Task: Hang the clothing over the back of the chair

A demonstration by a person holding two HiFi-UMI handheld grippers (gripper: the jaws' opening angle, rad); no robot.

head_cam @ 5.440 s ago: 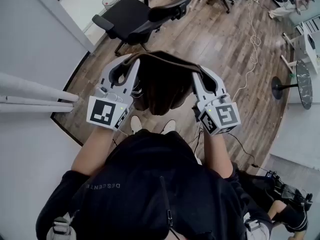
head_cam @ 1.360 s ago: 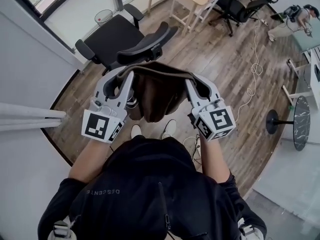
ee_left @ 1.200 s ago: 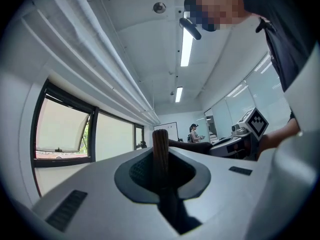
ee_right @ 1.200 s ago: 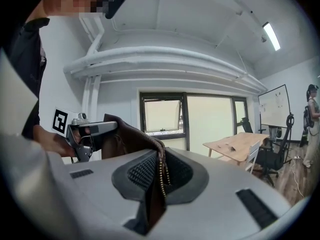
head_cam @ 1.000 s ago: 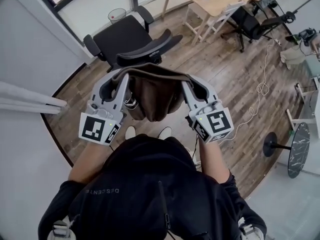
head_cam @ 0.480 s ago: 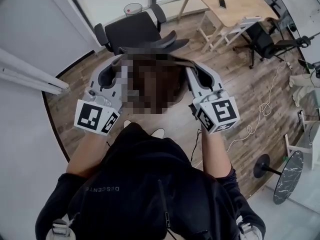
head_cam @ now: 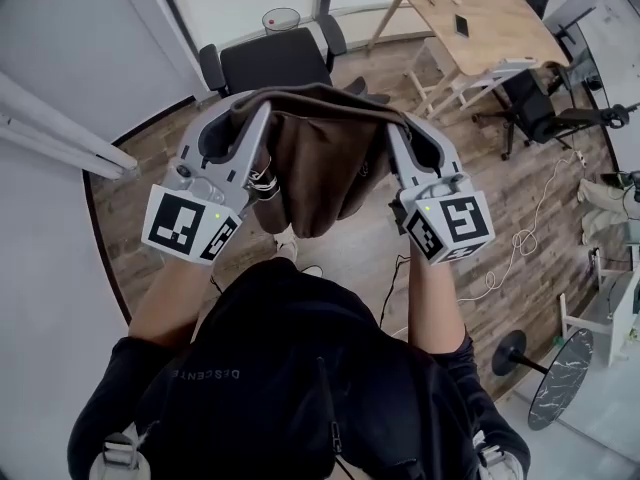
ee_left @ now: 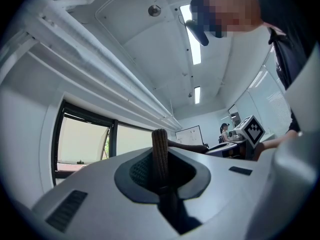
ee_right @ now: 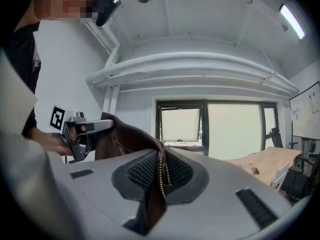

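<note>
Both your left gripper (head_cam: 243,118) and right gripper (head_cam: 398,133) clamp the brown jacket (head_cam: 320,168). Carry step in hand: next, lower it over the back of the far chair (head_cam: 275,60).

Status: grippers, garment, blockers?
Both shut on brown jacket: left gripper, right gripper. Jacket spread between them, not yet over office chair. No obstruction seen.

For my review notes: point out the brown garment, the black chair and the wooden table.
brown garment (head_cam: 320,168), head view, hanging middle fold
black chair (head_cam: 275,63), head view, seat
wooden table (head_cam: 500,38), head view, bare top
</note>
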